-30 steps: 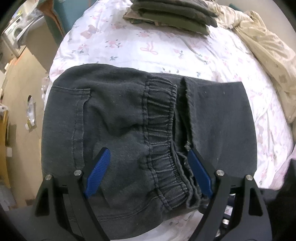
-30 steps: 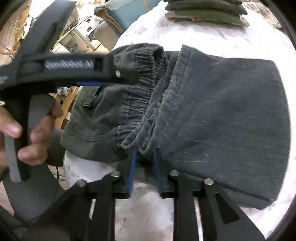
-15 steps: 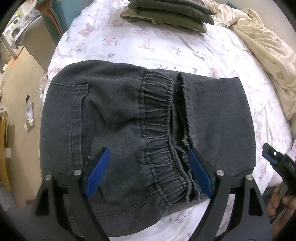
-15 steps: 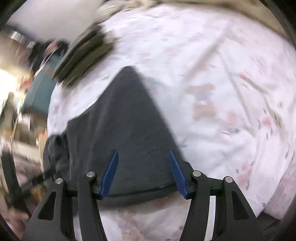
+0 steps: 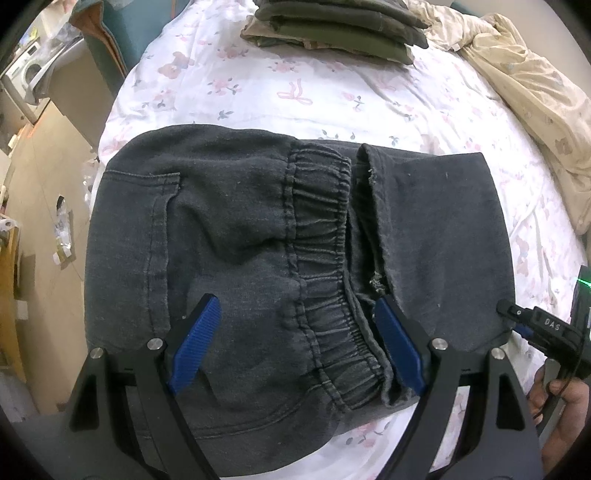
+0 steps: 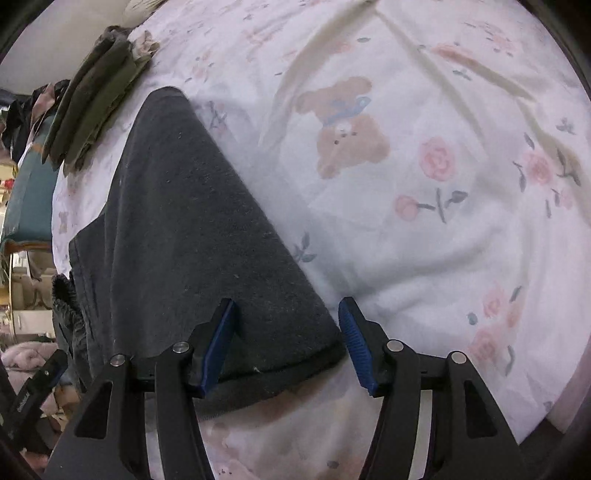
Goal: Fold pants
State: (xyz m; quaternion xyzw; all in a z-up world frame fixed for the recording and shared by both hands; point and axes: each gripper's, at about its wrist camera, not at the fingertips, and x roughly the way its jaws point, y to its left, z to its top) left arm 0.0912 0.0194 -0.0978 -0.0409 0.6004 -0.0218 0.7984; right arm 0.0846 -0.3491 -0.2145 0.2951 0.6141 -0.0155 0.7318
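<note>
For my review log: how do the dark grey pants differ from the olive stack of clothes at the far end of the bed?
The dark grey pants are charcoal, near the grippers, one garment folded over, waistband showing. The olive stack is green, far off, several folded pieces piled up. Both lie on the floral bedsheet.

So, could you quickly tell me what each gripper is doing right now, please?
Left gripper: open, over the waistband of the dark pants, holding nothing.
Right gripper: open, straddling the pants' folded corner, not clamped.
</note>
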